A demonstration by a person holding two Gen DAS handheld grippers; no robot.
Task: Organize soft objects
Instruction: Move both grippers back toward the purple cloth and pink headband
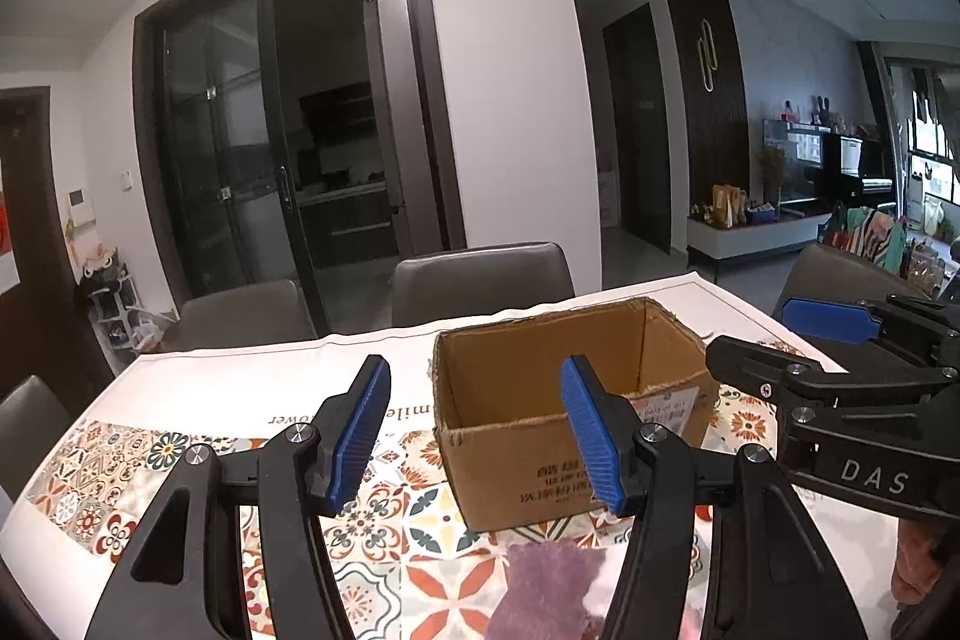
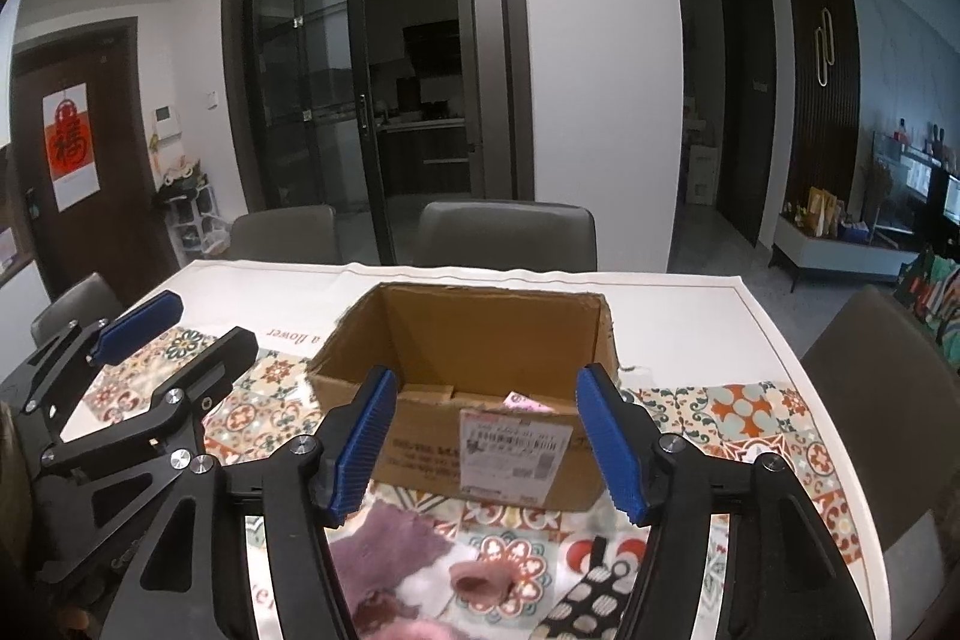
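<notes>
An open cardboard box (image 2: pixel 474 376) stood on the table (image 2: pixel 690 316), on a patterned tile-print cloth (image 2: pixel 756 418), with a white shipping label (image 2: pixel 516 448) on its near wall. Inside, near that wall, a small pink item (image 2: pixel 528 402) showed. The left gripper (image 1: pixel 474 436) hovered above the table to the near left of the box, its blue-padded jaws standing apart with nothing between them. The right gripper (image 2: pixel 486 436) hung over the near side of the box, its jaws likewise apart and empty. Soft things lay on the cloth nearer than the box: a purple fuzzy cloth (image 2: pixel 390 544), a rolled pink piece (image 2: pixel 486 580) just right of it, and a black-and-white patterned fabric (image 2: pixel 588 598) further right. Grey chairs (image 2: pixel 504 232) stood at the far edge of the table.
</notes>
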